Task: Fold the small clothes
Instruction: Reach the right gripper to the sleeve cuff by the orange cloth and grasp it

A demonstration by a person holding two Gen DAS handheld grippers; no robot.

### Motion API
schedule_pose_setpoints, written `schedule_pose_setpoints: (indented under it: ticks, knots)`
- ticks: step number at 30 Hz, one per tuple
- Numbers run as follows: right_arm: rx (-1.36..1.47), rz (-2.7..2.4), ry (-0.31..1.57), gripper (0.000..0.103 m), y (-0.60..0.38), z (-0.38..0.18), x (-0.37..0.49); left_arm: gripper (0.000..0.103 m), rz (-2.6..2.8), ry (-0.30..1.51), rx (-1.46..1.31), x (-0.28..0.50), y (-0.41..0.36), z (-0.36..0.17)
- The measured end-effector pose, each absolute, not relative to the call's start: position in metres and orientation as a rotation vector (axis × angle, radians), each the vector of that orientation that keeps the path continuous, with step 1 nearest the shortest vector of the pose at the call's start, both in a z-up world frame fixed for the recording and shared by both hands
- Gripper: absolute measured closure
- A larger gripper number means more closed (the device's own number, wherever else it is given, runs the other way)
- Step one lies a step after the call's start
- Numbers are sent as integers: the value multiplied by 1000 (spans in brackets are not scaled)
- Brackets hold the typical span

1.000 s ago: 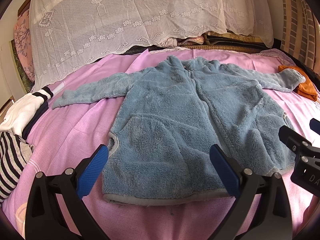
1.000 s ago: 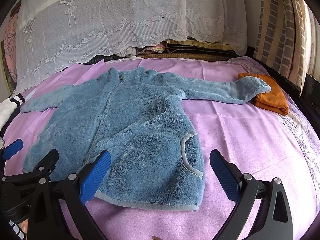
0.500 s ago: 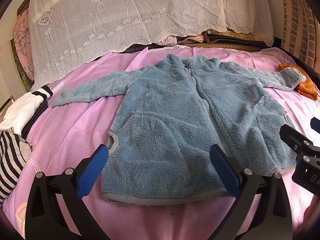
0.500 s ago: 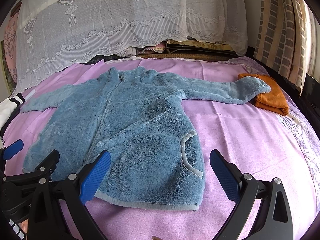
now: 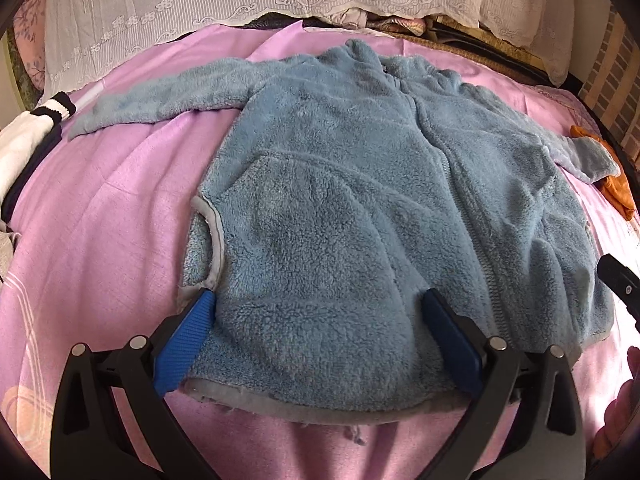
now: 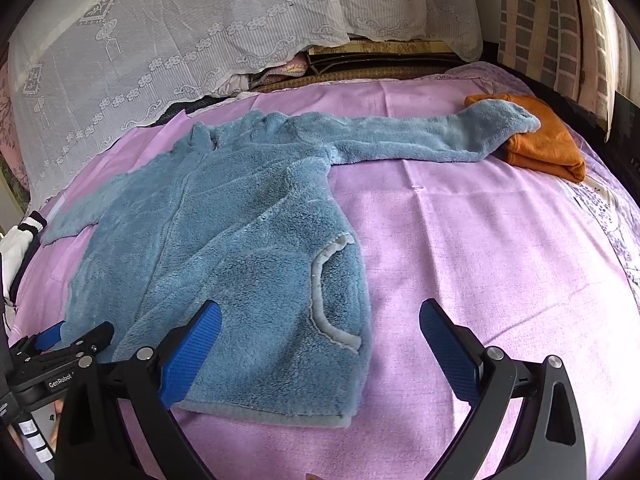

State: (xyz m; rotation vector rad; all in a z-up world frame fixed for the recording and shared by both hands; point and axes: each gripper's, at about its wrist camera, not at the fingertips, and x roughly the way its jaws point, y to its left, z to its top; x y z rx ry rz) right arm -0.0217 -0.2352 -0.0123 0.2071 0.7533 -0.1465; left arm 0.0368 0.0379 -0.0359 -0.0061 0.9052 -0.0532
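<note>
Both grippers have come closer to the hem of the fluffy blue fleece jacket (image 5: 360, 208) since a second ago; before, they hung back from its bottom edge. Now the left gripper (image 5: 320, 344) has its blue pads wide apart, one at the grey-trimmed pocket side, the other near the zipper line, low over the fleece but not clamped on it, as far as I can judge. The right gripper (image 6: 320, 348) is also spread apart, its left pad above the hem, its right pad over the bare pink bedsheet (image 6: 480, 240).

The jacket lies flat and face up in the middle of the bed, both sleeves stretched out to the sides. The end of one sleeve rests on a folded orange cloth (image 6: 548, 148). At the left edge a pile of white and striped clothes (image 5: 24, 144) waits.

So the folding of this jacket is not yet begun: no sleeve is turned in, no fold is made. The orange cloth seems already finished.
</note>
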Motion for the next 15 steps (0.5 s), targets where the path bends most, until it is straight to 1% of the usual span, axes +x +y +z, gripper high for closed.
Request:
schedule_pose_setpoints:
  ticks: [4,6,9,12,15]
  knots:
    - [256,-79,686,3,-275,1,-14,4,-21,859,72,37,35,-19]
    - [307,-110,691,3,-300,9,-1,4,-5,838,116,45,33,-6]
    - [420,-142,680,3,-336,17,17,4,-9,807,104,61,27,18]
    - [503,-148,671,3,-361,20,35,4,-88,800,81,79,3,36]
    - [556,-168,663,3,-385,21,49,4,-159,810,111,97,-40,40]
